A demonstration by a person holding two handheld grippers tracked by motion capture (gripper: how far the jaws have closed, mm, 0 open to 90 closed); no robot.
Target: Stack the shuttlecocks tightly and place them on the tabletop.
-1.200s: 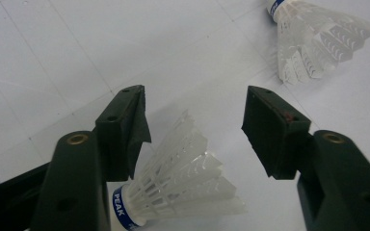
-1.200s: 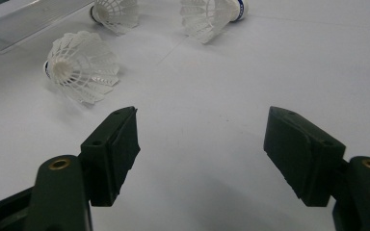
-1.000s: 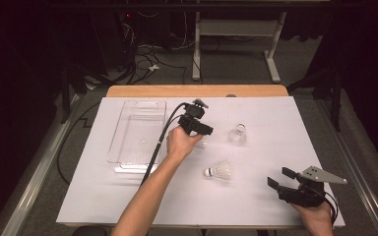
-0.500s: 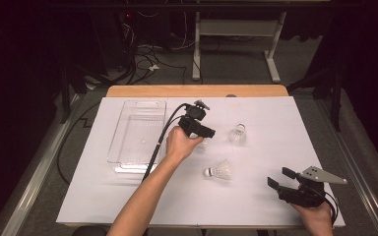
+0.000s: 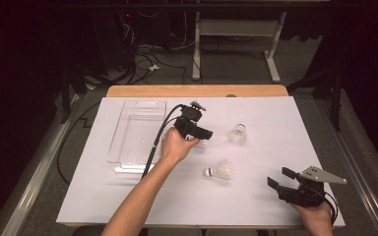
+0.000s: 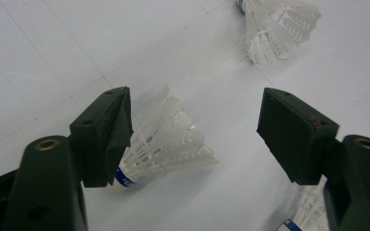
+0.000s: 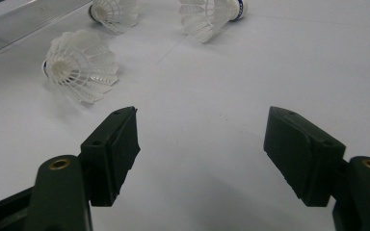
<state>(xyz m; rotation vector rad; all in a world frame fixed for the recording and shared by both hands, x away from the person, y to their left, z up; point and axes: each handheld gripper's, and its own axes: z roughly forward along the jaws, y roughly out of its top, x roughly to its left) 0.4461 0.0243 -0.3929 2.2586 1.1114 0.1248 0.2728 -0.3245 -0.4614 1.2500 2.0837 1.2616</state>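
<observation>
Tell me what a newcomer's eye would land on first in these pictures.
First, the white shuttlecocks scattered mid-table on the white sheet, one lying between the open jaws of the left gripper, which have just been opening. Next, the clear plastic tray at the sheet's left side. The right gripper sits open near the table's front right corner.

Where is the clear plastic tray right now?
In the high view the clear plastic tray lies on the left part of the white table cover, just left of the left gripper and its cable.
</observation>
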